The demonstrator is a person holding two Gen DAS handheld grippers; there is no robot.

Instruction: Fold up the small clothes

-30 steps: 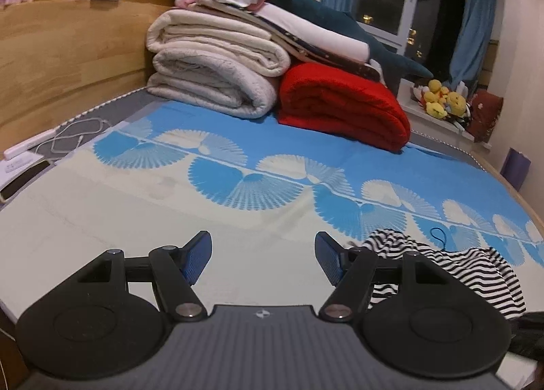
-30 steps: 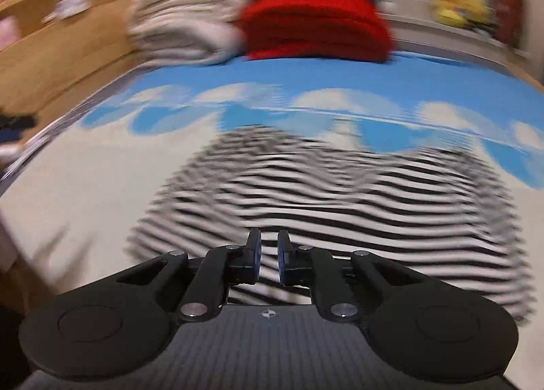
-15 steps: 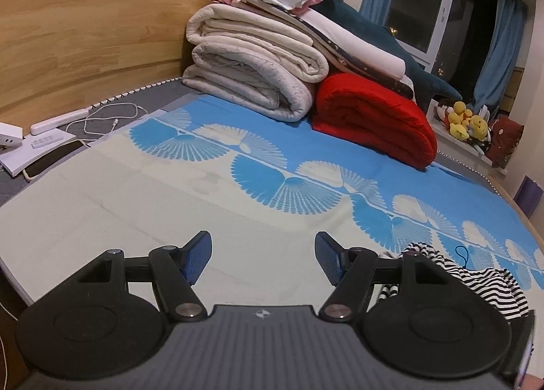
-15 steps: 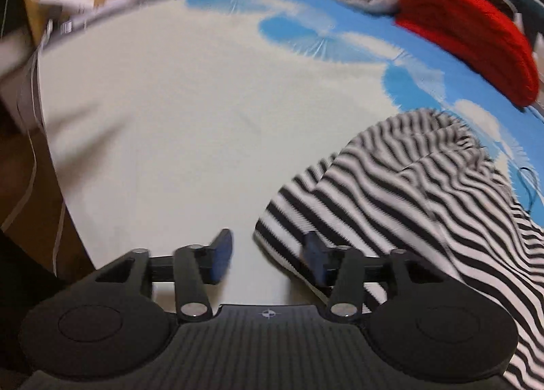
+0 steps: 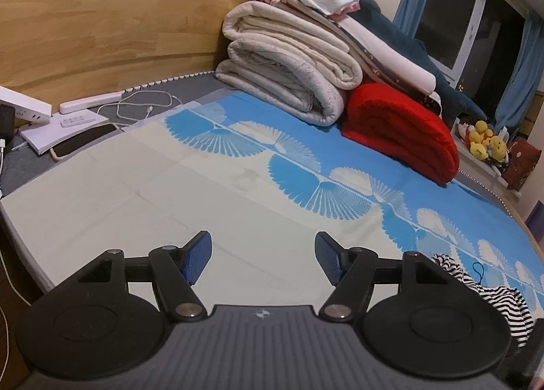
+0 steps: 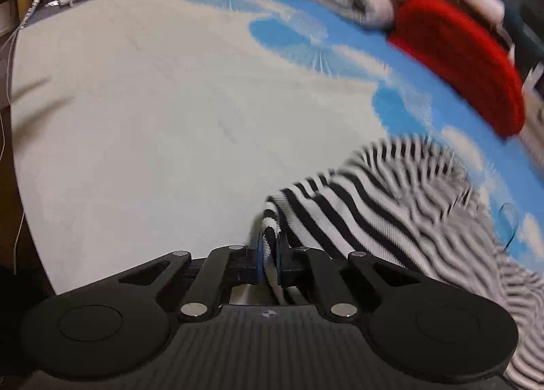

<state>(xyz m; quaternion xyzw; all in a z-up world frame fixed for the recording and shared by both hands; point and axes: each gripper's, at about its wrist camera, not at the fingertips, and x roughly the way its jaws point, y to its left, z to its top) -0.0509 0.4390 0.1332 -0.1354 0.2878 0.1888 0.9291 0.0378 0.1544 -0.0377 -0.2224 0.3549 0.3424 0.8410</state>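
Note:
A black-and-white striped garment (image 6: 391, 213) lies crumpled on the bed's cream and blue cover, at the right of the right wrist view. My right gripper (image 6: 268, 247) is shut on the garment's near left edge, with striped cloth pinched between the blue pads. In the left wrist view the same garment (image 5: 499, 294) shows at the lower right, partly hidden behind the gripper body. My left gripper (image 5: 263, 257) is open and empty above the bare cream part of the cover, to the left of the garment.
Rolled cream blankets (image 5: 289, 77) and a red blanket (image 5: 397, 131) are stacked at the head of the bed. A wooden headboard (image 5: 102, 22) runs along the left. A power strip, cables and a phone (image 5: 78, 118) lie at the left edge.
My right gripper was shut, opened half a second ago at the garment's edge, and has now shut on that edge. My left gripper stayed open while its view swung left.

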